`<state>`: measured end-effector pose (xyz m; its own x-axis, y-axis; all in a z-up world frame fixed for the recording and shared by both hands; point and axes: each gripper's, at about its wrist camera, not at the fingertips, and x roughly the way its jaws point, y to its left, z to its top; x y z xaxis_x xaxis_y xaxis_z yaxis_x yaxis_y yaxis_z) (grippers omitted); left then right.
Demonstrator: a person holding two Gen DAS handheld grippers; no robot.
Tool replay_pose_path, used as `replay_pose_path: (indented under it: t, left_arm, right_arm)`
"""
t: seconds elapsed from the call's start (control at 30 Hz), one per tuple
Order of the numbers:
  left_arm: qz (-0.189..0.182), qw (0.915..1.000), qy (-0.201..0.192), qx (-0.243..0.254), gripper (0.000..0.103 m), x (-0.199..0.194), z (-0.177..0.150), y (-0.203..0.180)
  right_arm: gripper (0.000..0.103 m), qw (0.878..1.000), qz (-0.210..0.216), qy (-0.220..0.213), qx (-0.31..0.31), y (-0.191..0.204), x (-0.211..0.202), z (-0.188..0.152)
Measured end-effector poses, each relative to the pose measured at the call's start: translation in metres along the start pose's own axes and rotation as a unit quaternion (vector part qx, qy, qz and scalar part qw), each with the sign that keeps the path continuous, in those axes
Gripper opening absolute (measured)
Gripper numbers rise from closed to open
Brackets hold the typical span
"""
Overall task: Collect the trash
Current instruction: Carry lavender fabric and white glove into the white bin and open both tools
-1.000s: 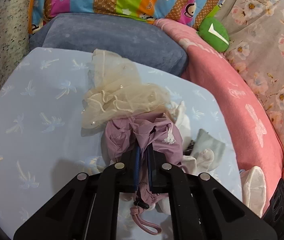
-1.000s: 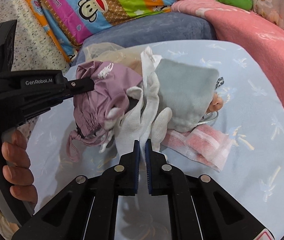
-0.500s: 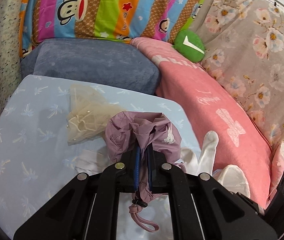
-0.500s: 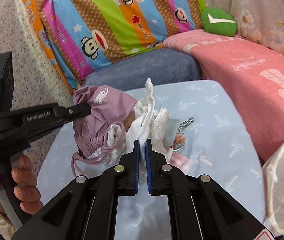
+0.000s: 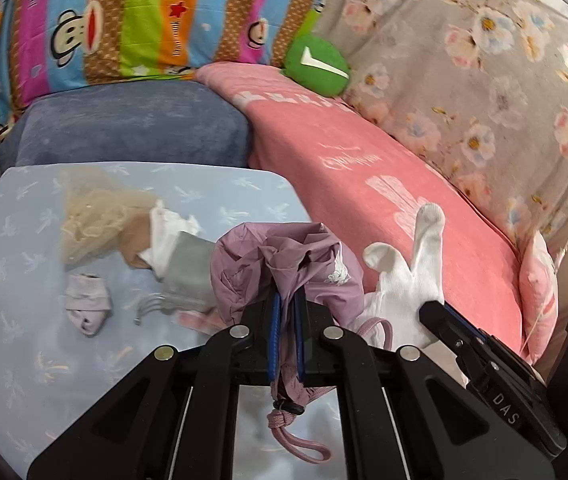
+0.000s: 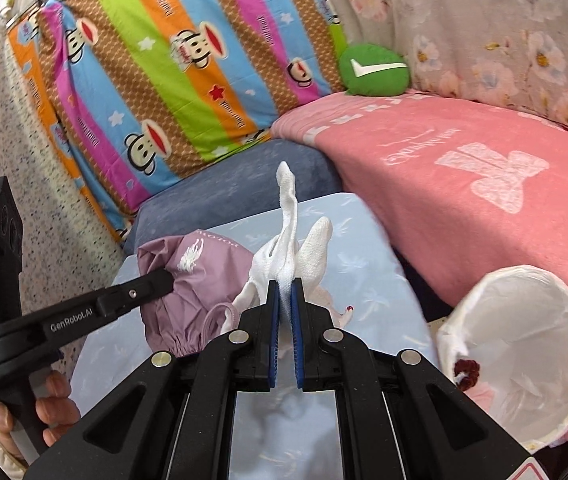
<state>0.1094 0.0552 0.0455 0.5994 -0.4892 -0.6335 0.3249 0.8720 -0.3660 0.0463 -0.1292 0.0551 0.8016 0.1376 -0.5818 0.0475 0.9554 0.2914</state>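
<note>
Two items are held above the light blue table (image 5: pixel 24 344): a mauve drawstring pouch (image 5: pixel 284 264) is clamped in the closed left gripper (image 5: pixel 286 332), and a white glove (image 6: pixel 296 248) is pinched between the closed fingers of the right gripper (image 6: pixel 283 320), its long axis pointing up and away from the fingers. One white-lined bin (image 6: pixel 524 344) is seen low on the right side of the right wrist view, so the right gripper is judged nearer to it. On the table are left one beige mesh piece (image 5: pixel 100 216), one grey cloth (image 5: pixel 188 264) and one small crumpled sock (image 5: pixel 86 306).
</note>
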Motion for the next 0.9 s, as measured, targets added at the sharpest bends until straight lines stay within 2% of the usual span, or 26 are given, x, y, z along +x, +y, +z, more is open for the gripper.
replay_pose_path:
  t: [0.4,0.9]
  left_arm:
    - [-0.047,0.9959,0.036,0.069,0.006,0.029,-0.019,-0.085]
    - [-0.091,0.983,0.084,0.135,0.008,0.072,-0.044,-0.171]
  right_arm:
    - [0.006,0.996,-0.059,-0.034,0.063,-0.091,-0.051,-0.006]
    - [0.006,0.986,-0.112,-0.053,0.113,-0.171,-0.087,-0.013]
